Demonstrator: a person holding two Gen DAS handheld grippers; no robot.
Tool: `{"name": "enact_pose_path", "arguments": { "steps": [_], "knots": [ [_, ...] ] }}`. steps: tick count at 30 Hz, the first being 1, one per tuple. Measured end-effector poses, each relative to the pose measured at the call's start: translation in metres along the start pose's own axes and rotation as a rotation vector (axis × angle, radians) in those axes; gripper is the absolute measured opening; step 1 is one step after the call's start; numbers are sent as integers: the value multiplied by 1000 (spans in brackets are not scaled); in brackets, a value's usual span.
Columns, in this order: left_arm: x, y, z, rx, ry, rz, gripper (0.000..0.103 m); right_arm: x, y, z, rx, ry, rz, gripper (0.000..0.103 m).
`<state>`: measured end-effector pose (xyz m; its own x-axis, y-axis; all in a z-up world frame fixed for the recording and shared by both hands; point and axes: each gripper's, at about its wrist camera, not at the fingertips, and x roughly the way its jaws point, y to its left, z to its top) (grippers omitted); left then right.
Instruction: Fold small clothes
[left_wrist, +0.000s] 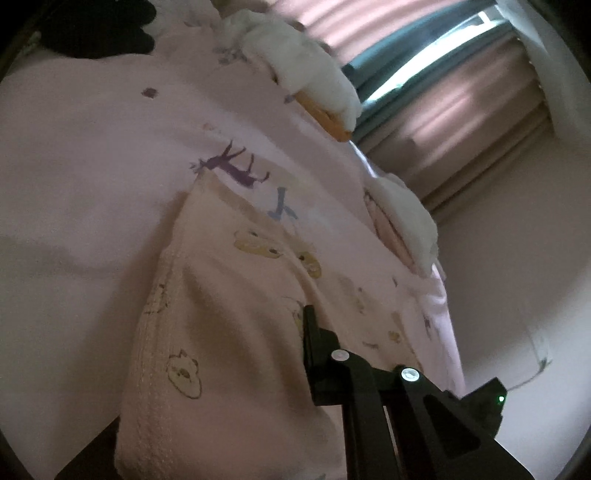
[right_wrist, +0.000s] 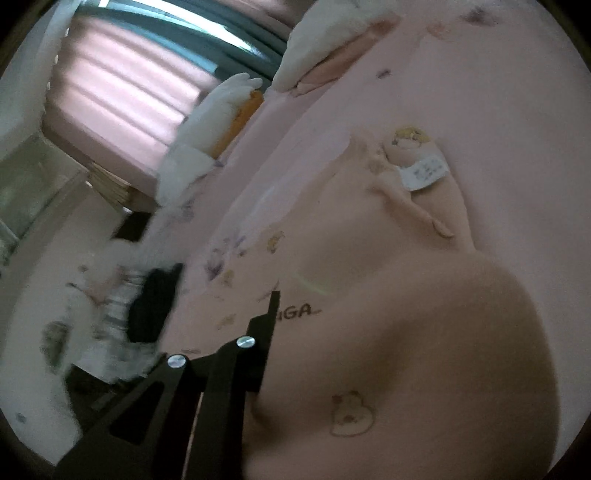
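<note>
One garment (left_wrist: 229, 332) here, a cream thing with little bear prints, lying on a pink sheet (left_wrist: 92, 166); two white plush toys (left_wrist: 306, 62) along the sheet's far edge, one at 12 o'clock and the other at 3 in the left view; one dark cloth (left_wrist: 96, 29) up at 11; one pink curtain (left_wrist: 461, 122) at 1 to 2.

Left view gets the ribbed hem and the purple animal print on the sheet; right view gets what left can't: the garment's (right_wrist: 388, 295) neck with its white label (right_wrist: 424, 171) at 1 o'clock, some "GA" lettering mid-frame, and a blurry pile of stuff at 8 to 9.

Left gripper (left_wrist: 314, 354) at 5 o'clock: only one finger shows, lying against the fabric, other side hidden under the cloth, so can't tell how the jaws stand; right gripper (right_wrist: 267, 339) at 6 to 7: same deal, one finger at the fabric's edge with the cloth bunched up over it, can't tell either.
</note>
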<state>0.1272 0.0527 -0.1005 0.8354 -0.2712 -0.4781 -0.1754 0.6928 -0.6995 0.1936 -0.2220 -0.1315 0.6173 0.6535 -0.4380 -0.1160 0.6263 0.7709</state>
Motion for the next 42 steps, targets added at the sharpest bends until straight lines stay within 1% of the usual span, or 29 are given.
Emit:
{"name": "enact_pose_path", "arguments": {
  "steps": [1, 2, 3, 4, 5, 7, 8, 9, 10, 12, 13, 15, 18, 22, 24, 25, 26, 28, 29, 30, 31, 32, 34, 38, 42],
  "knots": [
    [-9, 3, -9, -27, 27, -12, 8, -10, -6, -8, 39, 6, 26, 13],
    [-13, 6, -14, -49, 44, -23, 8, -15, -8, -14, 55, 7, 31, 13],
    [-17, 11, -21, -68, 61, -34, 8, -24, -10, -23, 57, 8, 14, 13],
    [-22, 18, -29, -84, 85, -38, 8, -33, -10, -32, 43, 10, -21, 13],
    [-25, 30, -41, -96, 115, -23, 8, -40, -8, -40, 19, 12, -61, 14],
    [-30, 45, -53, -100, 125, -9, 10, -49, -4, -54, -34, 10, -107, 13],
    [-35, 55, -57, -110, 124, -50, 10, -55, -2, -60, -59, -1, -130, 13],
    [-39, 58, -56, -123, 131, -75, 10, -60, -2, -65, -72, -7, -147, 13],
    [-43, 61, -55, -137, 146, -81, 10, -60, -1, -66, -76, -9, -154, 13],
    [-49, 62, -55, -118, 147, -72, 10, -64, 0, -71, -94, -9, -168, 12],
    [-52, 62, -57, -103, 137, -62, 12, -66, 0, -72, -95, -14, -173, 12],
    [-58, 59, -59, -62, 118, -25, 13, -72, -2, -74, -94, -20, -183, 12],
    [-62, 55, -57, -28, 124, 5, 15, -83, -10, -72, -42, -22, -163, 14],
    [-69, 69, -57, -79, 145, -32, 15, -110, -25, -78, 35, -61, -150, 13],
    [-71, 72, -57, -88, 150, -38, 15, -126, -30, -83, 71, -84, -154, 12],
    [-73, 71, -58, -79, 150, -25, 15, -134, -29, -86, 69, -100, -156, 13],
    [-76, 69, -58, -63, 148, -11, 15, -141, -29, -88, 58, -118, -180, 12],
    [-81, 64, -59, -7, 133, 26, 17, -150, -26, -95, 15, -153, -276, 12],
    [-87, 62, -62, 34, 109, 60, 17, -154, -26, -98, 3, -161, -302, 11],
    [-90, 63, -64, 51, 94, 83, 17, -157, -28, -99, 10, -166, -296, 10],
    [-95, 62, -65, 88, 56, 151, 17, -159, -30, -100, 21, -169, -285, 9],
    [-98, 63, -65, 108, 41, 173, 17, -159, -33, -100, 33, -165, -279, 9],
    [-101, 67, -65, 143, 26, 184, 17, -157, -35, -99, 41, -164, -281, 8],
    [-96, 75, -63, 116, 29, 146, 17, -153, -33, -101, 12, -179, -313, 9],
    [-91, 69, -63, 132, 30, 175, 17, -150, -29, -106, -44, -192, -355, 8]
  ]
}}
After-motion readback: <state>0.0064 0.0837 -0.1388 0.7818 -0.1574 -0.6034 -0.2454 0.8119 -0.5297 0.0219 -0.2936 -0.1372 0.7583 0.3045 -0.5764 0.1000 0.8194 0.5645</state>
